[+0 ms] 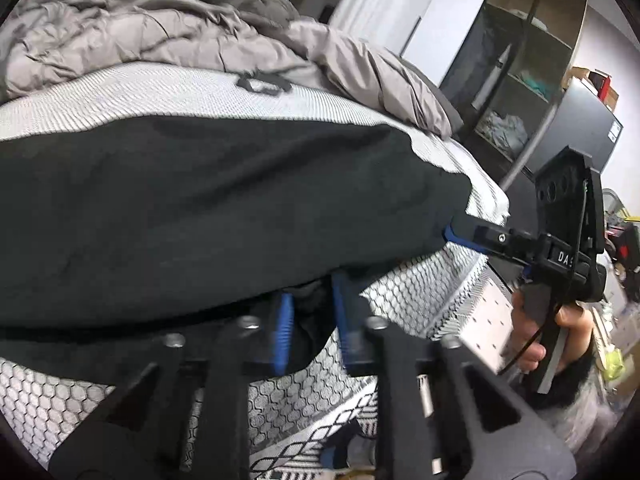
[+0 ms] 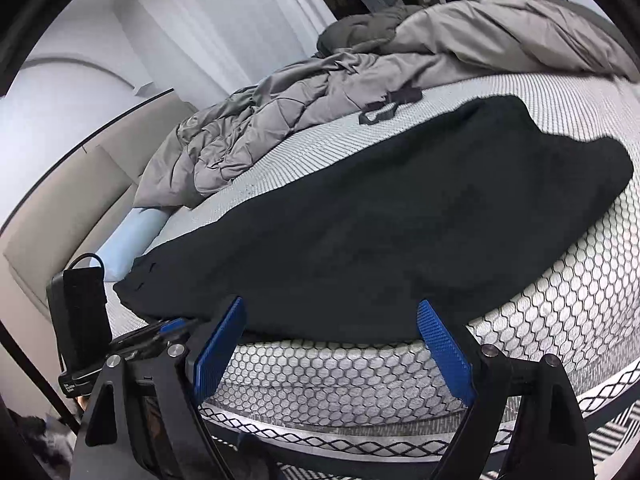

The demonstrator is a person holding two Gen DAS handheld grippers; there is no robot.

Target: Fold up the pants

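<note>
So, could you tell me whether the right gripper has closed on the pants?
No, the right gripper stands open around the black pants edge.

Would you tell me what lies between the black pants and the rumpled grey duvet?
A bare strip of white knitted mattress, with a small dark strap lying on it near the duvet; the right wrist view shows it beyond the pants.

Each claw is made of black plastic arms with round silver screws at the joints. The left claw has two blue ribbed pads on the inside of its fingers. The right claw has the same bumpy blue pads. Seen from the left wrist, the right claw has a black plate with round holes above its handle, white letters "DA" on a small block, and a thin black cable beside the hand. The sleeve is black and fuzzy.
</note>
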